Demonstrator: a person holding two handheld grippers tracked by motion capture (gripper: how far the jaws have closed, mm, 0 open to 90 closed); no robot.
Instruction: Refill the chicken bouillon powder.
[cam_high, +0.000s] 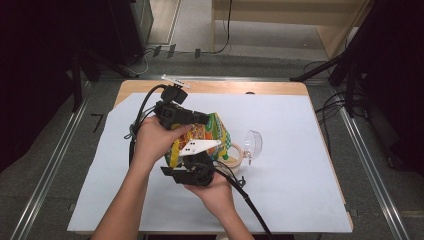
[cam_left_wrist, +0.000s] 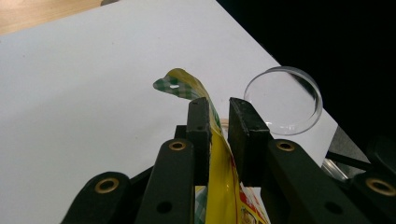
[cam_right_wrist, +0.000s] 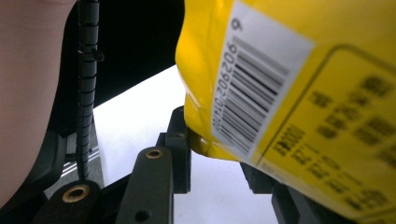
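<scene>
The snack bag is hiding behind both hands mid-desk. The left gripper is pinching its top edge. The right gripper is pointing up from below, jaws straddling its bottom corner; grip unclear.

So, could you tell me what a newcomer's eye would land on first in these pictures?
Probably the bright yellow snack bag, held up over the middle of the white table sheet between the left gripper and the right gripper. In the left gripper view, the bag's edge runs between the jaws. Just right of the bag, a clear round dish and a tape roll sit on the sheet.
</scene>
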